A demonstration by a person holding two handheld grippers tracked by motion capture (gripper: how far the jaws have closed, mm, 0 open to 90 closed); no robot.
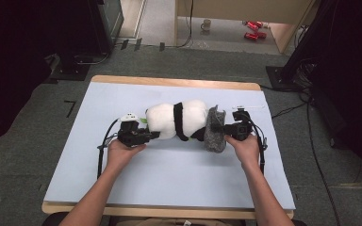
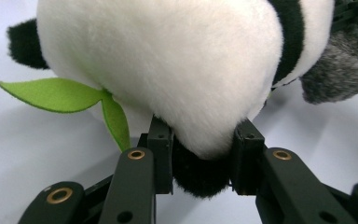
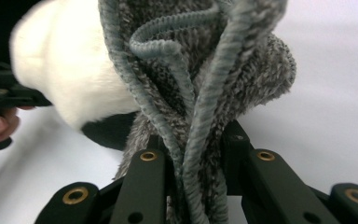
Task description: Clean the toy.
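Note:
A white and black plush panda point(image 1: 176, 120) lies on its side in the middle of the pale blue mat point(image 1: 169, 174). My left gripper point(image 1: 156, 135) is at its left end. In the left gripper view the jaws point(image 2: 203, 149) press into the panda's point(image 2: 168, 56) white belly and a black paw, beside a green felt leaf point(image 2: 56, 93). A grey fuzzy knitted piece point(image 1: 215, 139) sits against the panda's right end. My right gripper point(image 1: 219, 128) is shut on it. In the right gripper view its folds and ribbed edges point(image 3: 205, 60) are pinched between the jaws point(image 3: 193, 154).
The mat covers a wooden table point(image 1: 179, 83) on grey carpet. Cables trail from both grippers across the mat. Beyond the table, a mug point(image 1: 206, 24) and red cans point(image 1: 252, 29) lie on the floor. Dark equipment stands point(image 1: 306, 52) flank the far corners.

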